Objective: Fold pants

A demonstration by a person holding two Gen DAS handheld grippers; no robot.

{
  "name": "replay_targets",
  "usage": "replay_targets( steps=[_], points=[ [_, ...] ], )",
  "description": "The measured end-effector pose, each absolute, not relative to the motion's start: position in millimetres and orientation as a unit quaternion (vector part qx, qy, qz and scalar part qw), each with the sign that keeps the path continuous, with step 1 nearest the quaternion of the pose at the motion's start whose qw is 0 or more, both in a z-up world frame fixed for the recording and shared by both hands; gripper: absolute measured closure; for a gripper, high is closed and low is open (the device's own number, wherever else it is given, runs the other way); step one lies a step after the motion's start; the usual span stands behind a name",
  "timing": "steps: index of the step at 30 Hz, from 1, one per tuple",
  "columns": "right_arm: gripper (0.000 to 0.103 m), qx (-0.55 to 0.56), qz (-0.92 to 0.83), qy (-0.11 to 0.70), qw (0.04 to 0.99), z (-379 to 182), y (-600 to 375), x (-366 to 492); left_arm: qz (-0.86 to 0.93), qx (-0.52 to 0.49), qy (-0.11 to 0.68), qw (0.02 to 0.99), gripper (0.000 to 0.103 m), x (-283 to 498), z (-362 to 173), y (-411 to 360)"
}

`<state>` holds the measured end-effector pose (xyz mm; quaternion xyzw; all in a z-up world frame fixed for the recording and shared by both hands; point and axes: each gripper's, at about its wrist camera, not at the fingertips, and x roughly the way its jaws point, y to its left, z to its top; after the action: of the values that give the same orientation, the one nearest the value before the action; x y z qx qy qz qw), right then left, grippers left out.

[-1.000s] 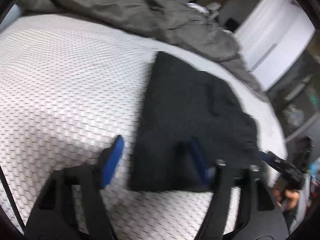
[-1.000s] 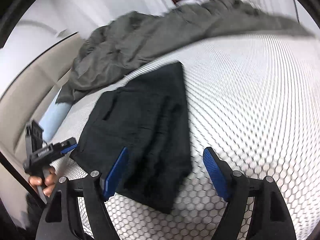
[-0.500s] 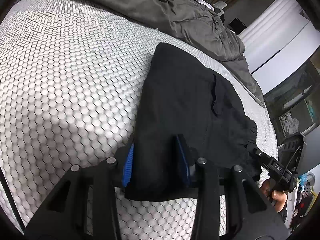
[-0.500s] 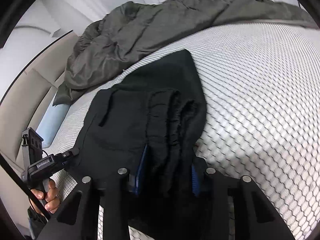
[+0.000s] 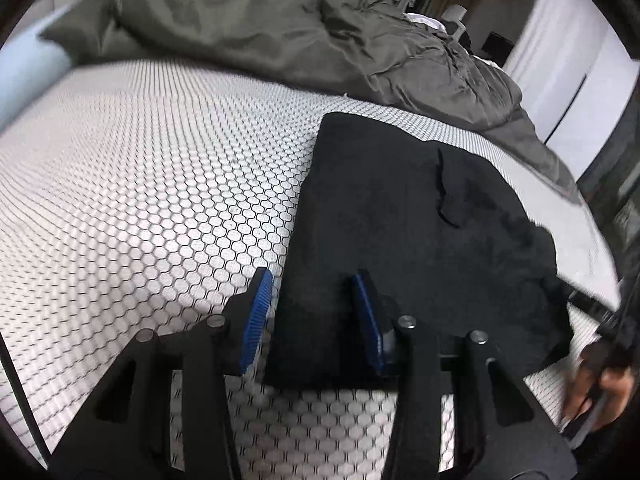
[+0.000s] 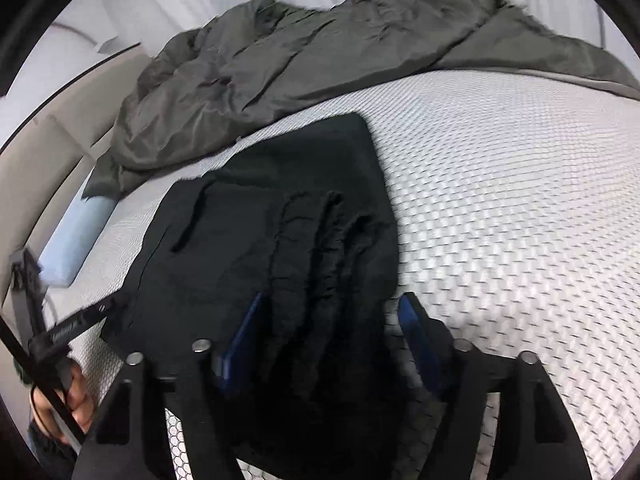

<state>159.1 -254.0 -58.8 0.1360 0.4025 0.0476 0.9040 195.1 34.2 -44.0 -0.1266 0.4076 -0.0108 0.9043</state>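
Looked like a home bedroom: honeycomb-patterned mattress, rumpled grey duvet, pale blue pillow, padded beige headboard behind.

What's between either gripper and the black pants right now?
Nothing visible. The black pants lie folded on the mattress, their near edge already between the opening jaws of the left gripper and right gripper. The grey duvet lies behind.
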Motion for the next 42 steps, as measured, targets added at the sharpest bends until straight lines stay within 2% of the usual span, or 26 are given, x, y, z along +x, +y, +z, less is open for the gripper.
replay_targets(
  steps=[2, 6, 7, 8, 9, 11, 14, 15, 16, 22, 23, 26, 29, 32, 34, 35, 36, 38, 39, 41, 42],
  points=[
    [0.026, 0.128, 0.043, 0.384, 0.913, -50, -257, 148, -0.018, -0.116, 0.399, 0.909, 0.049, 170, -34, 34],
    [0.026, 0.091, 0.095, 0.336, 0.933, -31, -246, 122, -0.048, -0.087, 0.365, 0.926, 0.017, 146, -14, 9],
    [0.027, 0.070, 0.107, 0.323, 0.938, -27, -238, 115, -0.056, -0.074, 0.358, 0.929, 0.016, 142, -11, 1],
    [0.033, 0.044, 0.124, 0.316, 0.939, -25, -226, 110, -0.064, -0.059, 0.354, 0.931, 0.016, 141, -11, -9],
    [0.045, 0.037, 0.135, 0.319, 0.938, -25, -217, 112, -0.073, -0.044, 0.357, 0.930, 0.015, 138, -12, -19],
    [0.060, 0.055, 0.172, 0.345, 0.921, -35, -203, 117, -0.077, -0.026, 0.370, 0.926, 0.015, 143, -20, -31],
    [0.066, 0.034, 0.183, 0.378, 0.907, -49, -190, 124, -0.066, 0.004, 0.389, 0.919, 0.015, 145, -34, -43],
    [0.075, 0.008, 0.169, 0.387, 0.906, -55, -186, 126, -0.063, 0.016, 0.390, 0.919, 0.015, 144, -37, -45],
    [0.078, -0.008, 0.156, 0.395, 0.905, -59, -186, 127, -0.062, 0.026, 0.391, 0.918, 0.014, 144, -40, -48],
    [0.078, -0.007, 0.139, 0.389, 0.911, -61, -209, 109, -0.060, 0.028, 0.394, 0.917, 0.010, 142, -44, -43],
    [0.072, 0.004, 0.135, 0.391, 0.910, -61, -215, 107, -0.056, 0.025, 0.395, 0.917, 0.010, 141, -42, -43],
    [0.070, 0.041, 0.131, 0.387, 0.912, -52, -236, 101, -0.063, 0.011, 0.394, 0.917, 0.010, 148, -34, -35],
    [0.053, 0.053, 0.103, 0.363, 0.924, -36, -252, 111, -0.056, -0.006, 0.378, 0.924, 0.010, 150, -13, -23],
    [0.052, 0.093, 0.101, 0.368, 0.920, -32, -263, 136, -0.052, -0.018, 0.380, 0.923, 0.009, 176, 2, -18],
    [0.052, 0.100, 0.095, 0.381, 0.914, -35, -260, 162, -0.046, 0.025, 0.398, 0.916, 0.009, 208, 3, -26],
    [0.054, 0.088, 0.091, 0.378, 0.917, -36, -255, 172, -0.036, 0.049, 0.410, 0.910, 0.009, 220, 0, -30],
    [0.064, 0.066, 0.076, 0.382, 0.919, -40, -249, 188, -0.025, 0.072, 0.426, 0.902, 0.009, 236, -4, -34],
    [0.068, 0.062, 0.062, 0.395, 0.914, -52, -249, 204, -0.033, 0.098, 0.447, 0.889, 0.010, 265, -12, -38],
    [0.068, 0.064, 0.059, 0.403, 0.911, -55, -253, 207, -0.039, 0.101, 0.453, 0.885, 0.010, 279, -16, -38],
    [0.066, 0.065, 0.051, 0.413, 0.907, -61, -266, 211, -0.055, 0.076, 0.478, 0.873, 0.002, 306, -28, -29],
    [0.060, 0.067, 0.048, 0.410, 0.908, -61, -270, 210, -0.063, 0.053, 0.488, 0.869, 0.000, 314, -34, -23]
  ],
)
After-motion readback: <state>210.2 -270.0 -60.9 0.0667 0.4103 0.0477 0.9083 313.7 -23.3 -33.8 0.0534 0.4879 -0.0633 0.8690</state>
